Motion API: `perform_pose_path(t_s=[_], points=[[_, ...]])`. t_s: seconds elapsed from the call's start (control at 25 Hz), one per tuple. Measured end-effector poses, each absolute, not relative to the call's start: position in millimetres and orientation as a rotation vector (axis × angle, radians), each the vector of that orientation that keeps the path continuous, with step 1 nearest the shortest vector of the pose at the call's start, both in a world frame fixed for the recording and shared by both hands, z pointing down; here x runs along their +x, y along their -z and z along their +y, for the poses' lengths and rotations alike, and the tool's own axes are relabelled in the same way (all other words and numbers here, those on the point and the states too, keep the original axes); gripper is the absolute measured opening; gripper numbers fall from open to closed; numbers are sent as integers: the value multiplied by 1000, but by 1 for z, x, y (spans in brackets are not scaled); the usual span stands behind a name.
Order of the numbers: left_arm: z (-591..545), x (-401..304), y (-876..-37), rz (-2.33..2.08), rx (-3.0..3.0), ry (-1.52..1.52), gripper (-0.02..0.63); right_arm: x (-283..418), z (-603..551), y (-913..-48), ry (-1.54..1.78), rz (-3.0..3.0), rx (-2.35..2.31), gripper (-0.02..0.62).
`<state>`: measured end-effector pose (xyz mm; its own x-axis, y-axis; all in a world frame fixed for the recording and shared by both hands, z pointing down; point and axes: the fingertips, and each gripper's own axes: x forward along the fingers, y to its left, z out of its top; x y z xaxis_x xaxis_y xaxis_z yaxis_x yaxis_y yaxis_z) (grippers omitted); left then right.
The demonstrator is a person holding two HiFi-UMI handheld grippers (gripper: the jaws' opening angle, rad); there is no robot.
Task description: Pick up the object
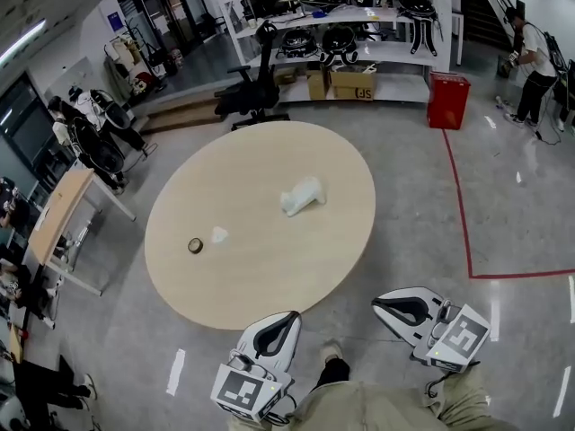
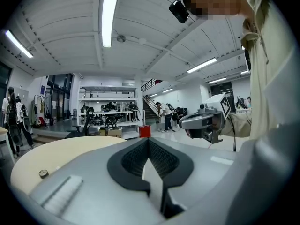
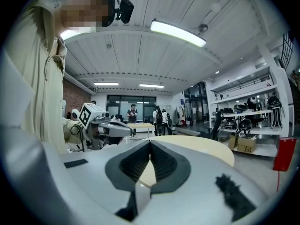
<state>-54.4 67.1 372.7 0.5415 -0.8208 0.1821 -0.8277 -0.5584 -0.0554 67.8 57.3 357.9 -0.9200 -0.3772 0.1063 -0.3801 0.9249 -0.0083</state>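
Observation:
A white lumpy object (image 1: 302,195) lies near the middle of the round beige table (image 1: 260,277). A small white scrap (image 1: 218,234) and a small round ring-like item (image 1: 195,245) rest nearer the table's left side; the ring (image 2: 43,173) also shows in the left gripper view. My left gripper (image 1: 287,318) hovers off the table's near edge, shut and holding nothing, with its jaws meeting at the tip (image 2: 149,140). My right gripper (image 1: 378,305) is held to the right of the table, also shut and holding nothing (image 3: 150,142). Each gripper shows in the other's view: the right gripper (image 2: 202,122), the left gripper (image 3: 100,125).
Beyond the table stand a black office chair (image 1: 256,92), white shelves (image 1: 341,25) with gear, cardboard boxes (image 1: 350,83) and a red bin (image 1: 447,100). A red tape line (image 1: 463,214) runs along the floor at right. A wooden desk (image 1: 58,214) and several people are at left; a person (image 1: 535,65) stands at far right.

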Motion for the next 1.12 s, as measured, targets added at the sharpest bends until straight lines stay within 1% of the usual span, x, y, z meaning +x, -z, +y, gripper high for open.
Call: perform_pose_path(t_s=[0.24, 0.52, 0.68, 0.84, 1.12], points=[[-14, -89, -393, -1407, 2743, -268, 6, 31, -18, -378, -80, -2969, 614, 3], [-35, -99, -383, -1331, 2767, -282, 6, 9, -29, -360, -105, -2995, 580, 3], [-56, -108, -384, -1309, 2789, -278, 6, -5, -49, -364, -76, -2972, 583, 3], [-79, -121, -387, -1318, 2779, -245, 6, -13, -80, -366, -23, -2964, 694, 3], [-99, -129, -393, -1323, 2741, -249, 6, -21, -102, -368, -68, -2982, 661, 3]])
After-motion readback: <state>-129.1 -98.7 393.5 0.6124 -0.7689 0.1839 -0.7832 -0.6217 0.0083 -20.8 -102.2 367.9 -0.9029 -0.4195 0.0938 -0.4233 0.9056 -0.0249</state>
